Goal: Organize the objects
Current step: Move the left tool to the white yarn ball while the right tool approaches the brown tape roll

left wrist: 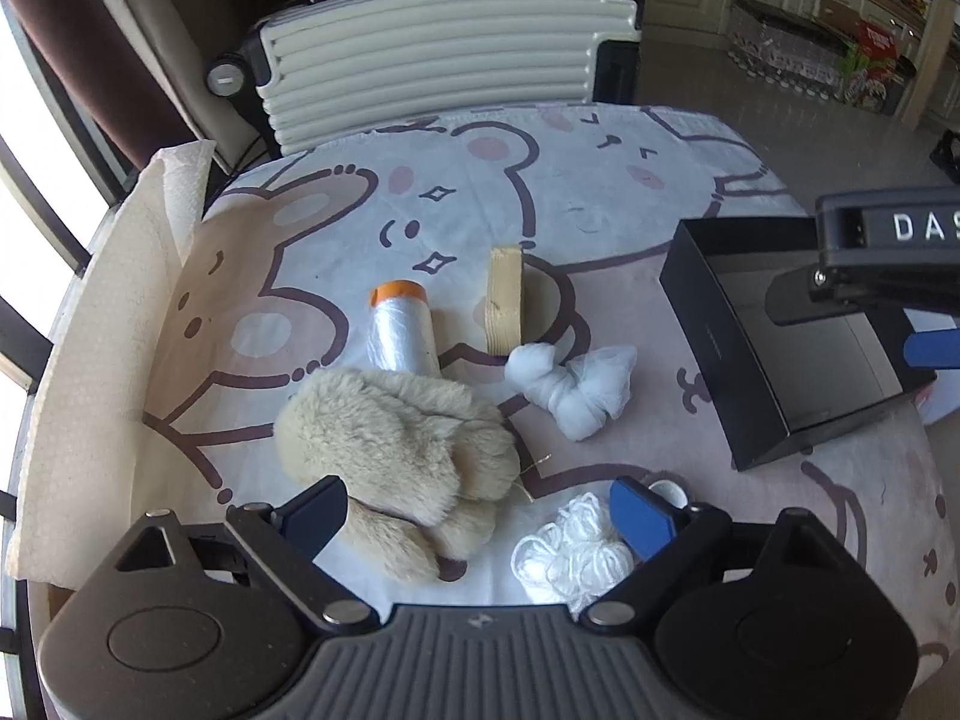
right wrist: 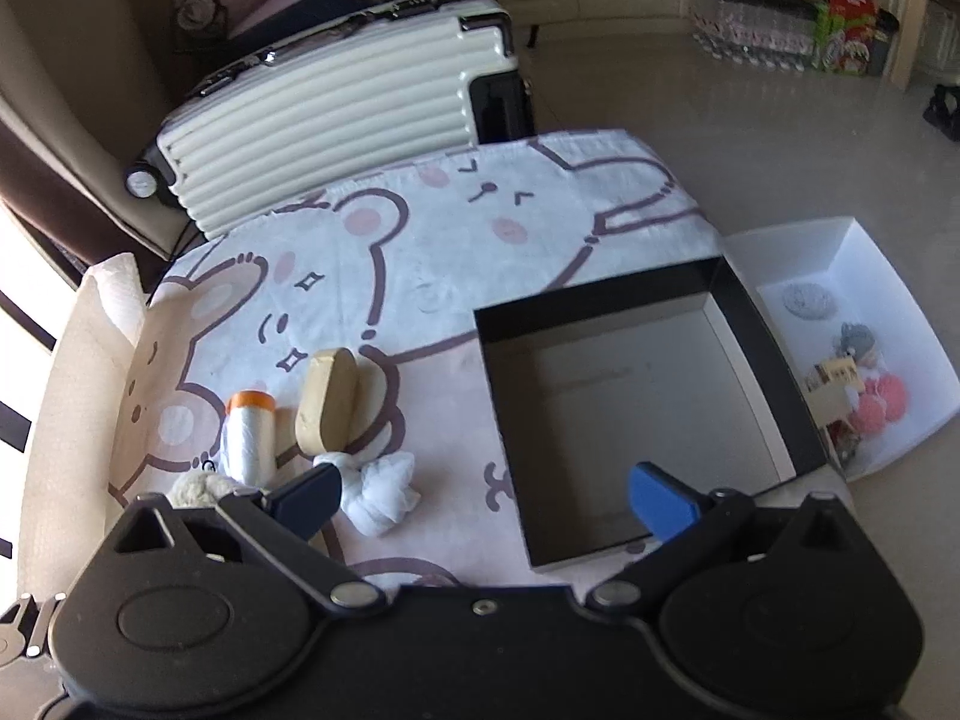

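Note:
A beige plush toy (left wrist: 396, 450) lies on the table, its near end between the fingers of my left gripper (left wrist: 480, 513), which is open. Behind it stand an orange-capped plastic roll (left wrist: 401, 330), a tan block (left wrist: 504, 306) and a knotted white cloth (left wrist: 576, 381). A white cord bundle (left wrist: 570, 558) lies by the left gripper's right finger. An empty black box (right wrist: 630, 408) sits at the right. My right gripper (right wrist: 486, 501) is open and empty, above the box's near left edge. The roll (right wrist: 249, 438), block (right wrist: 330, 408) and cloth (right wrist: 378, 489) show at its left.
A bear-print cloth (left wrist: 540, 180) covers the table. A cream suitcase (left wrist: 432, 54) stands behind it. Paper towel (left wrist: 90, 330) lines the left edge. A white box (right wrist: 840, 360) with small items sits right of the black box. The right gripper's body (left wrist: 888, 264) hangs over the black box.

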`<state>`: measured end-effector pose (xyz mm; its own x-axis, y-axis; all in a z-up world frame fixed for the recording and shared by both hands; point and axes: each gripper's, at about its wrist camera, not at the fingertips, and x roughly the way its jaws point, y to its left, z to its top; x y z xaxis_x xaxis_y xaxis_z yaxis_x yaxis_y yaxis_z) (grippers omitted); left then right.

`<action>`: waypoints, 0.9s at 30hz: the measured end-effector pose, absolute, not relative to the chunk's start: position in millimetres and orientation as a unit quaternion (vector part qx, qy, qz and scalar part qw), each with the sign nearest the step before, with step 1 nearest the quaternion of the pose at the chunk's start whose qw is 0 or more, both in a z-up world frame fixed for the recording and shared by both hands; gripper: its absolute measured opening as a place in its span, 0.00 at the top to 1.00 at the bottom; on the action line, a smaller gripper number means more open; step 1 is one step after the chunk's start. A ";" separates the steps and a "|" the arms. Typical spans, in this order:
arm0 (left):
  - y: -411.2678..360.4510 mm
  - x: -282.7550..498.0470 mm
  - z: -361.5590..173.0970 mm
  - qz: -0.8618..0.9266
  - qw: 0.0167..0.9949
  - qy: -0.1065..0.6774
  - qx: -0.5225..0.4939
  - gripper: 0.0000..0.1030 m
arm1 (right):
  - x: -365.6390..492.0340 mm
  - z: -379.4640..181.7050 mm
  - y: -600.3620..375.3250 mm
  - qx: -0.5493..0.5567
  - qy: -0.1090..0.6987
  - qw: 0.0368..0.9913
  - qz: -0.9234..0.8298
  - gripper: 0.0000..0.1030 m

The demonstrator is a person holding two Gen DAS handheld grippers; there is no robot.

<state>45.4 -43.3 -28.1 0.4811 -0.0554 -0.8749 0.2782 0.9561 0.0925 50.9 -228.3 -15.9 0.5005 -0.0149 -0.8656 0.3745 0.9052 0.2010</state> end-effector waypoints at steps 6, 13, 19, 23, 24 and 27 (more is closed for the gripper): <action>-45.6 49.5 -58.1 -0.142 0.823 0.534 0.135 0.21 | 44.2 -50.3 -245.0 0.299 0.520 0.790 -0.125 0.00; -57.4 50.6 -78.1 -0.180 0.798 0.555 0.147 0.28 | 47.0 -69.3 -243.8 0.317 0.538 0.770 -0.132 0.11; -71.2 50.6 -89.0 -0.210 0.785 0.565 0.140 0.32 | 52.4 -88.7 -239.0 0.318 0.561 0.754 -0.123 0.21; -80.8 49.9 -99.9 -0.211 0.773 0.575 0.163 0.35 | 55.2 -97.0 -236.6 0.314 0.571 0.748 -0.122 0.24; -82.1 50.3 -102.5 -0.211 0.771 0.578 0.165 0.35 | 55.8 -98.6 -236.4 0.313 0.573 0.748 -0.122 0.25; -84.0 52.2 -108.3 -0.209 0.767 0.584 0.167 0.36 | 57.3 -102.2 -235.7 0.307 0.578 0.746 -0.123 0.28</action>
<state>52.2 -84.0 -108.3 0.2314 -0.1257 -0.9647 0.5151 0.8570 0.0119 57.3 -235.7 -102.2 0.3007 0.1721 -0.9381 0.5389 0.7808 0.3160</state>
